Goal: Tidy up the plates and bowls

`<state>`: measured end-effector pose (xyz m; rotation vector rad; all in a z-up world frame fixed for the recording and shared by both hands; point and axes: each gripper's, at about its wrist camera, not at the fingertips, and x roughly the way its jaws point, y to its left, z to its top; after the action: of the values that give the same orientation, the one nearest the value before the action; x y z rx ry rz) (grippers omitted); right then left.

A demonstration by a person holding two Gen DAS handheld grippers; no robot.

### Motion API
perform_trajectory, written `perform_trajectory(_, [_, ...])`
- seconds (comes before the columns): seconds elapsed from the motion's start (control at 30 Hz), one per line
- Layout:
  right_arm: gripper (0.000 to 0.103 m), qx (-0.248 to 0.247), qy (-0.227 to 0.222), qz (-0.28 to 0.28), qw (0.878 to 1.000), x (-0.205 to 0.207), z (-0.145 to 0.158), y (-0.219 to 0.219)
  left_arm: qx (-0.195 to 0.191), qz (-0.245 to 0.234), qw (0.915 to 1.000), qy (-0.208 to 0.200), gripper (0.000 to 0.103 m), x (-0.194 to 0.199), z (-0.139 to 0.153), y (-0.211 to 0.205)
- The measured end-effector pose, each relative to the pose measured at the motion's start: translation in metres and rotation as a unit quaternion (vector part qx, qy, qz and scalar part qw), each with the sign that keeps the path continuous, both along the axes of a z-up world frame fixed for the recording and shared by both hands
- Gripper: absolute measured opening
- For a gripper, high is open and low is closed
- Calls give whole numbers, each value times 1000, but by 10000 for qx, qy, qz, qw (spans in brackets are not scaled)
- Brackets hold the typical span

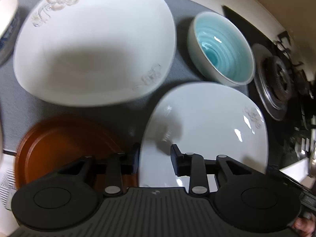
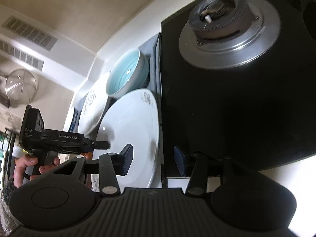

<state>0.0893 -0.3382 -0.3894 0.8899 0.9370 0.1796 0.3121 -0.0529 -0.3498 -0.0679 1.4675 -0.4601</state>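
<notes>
On a grey mat point(image 1: 122, 110) lie a large white flowered plate point(image 1: 94, 45), a smaller white flowered plate point(image 1: 207, 130), a light blue bowl point(image 1: 221, 48) and a brown wooden plate point(image 1: 65, 148). My left gripper point(image 1: 155, 159) is open, its jaws straddling the near left rim of the smaller plate. My right gripper point(image 2: 153, 161) is open around the right rim of that smaller plate point(image 2: 134, 130). The blue bowl point(image 2: 126, 73), the large plate point(image 2: 92, 108) and the left gripper's body point(image 2: 59, 140) show in the right wrist view.
A blue-patterned bowl point(image 1: 7, 29) sits at the far left. A black stove with a gas burner point(image 1: 276, 79) borders the mat on the right; it fills the right wrist view point(image 2: 229, 27). A white wall runs behind. A metal strainer point(image 2: 20, 86) hangs at left.
</notes>
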Motion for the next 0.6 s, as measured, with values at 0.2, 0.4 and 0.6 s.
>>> perform_trajectory(0.2, [45,485,-14,154,9987,4,-8,4,-285,-154,9980,538,36,-12,-6,15])
perform_trajectory(0.4, [29,526,134,192,9983,11,-18,9,-688,220,9951,680,54,-18,-8,22])
perform_trajectory(0.6, [22,177,106,137,9997,11,-9,11,-287,119,9994,125,27,-40,4,22])
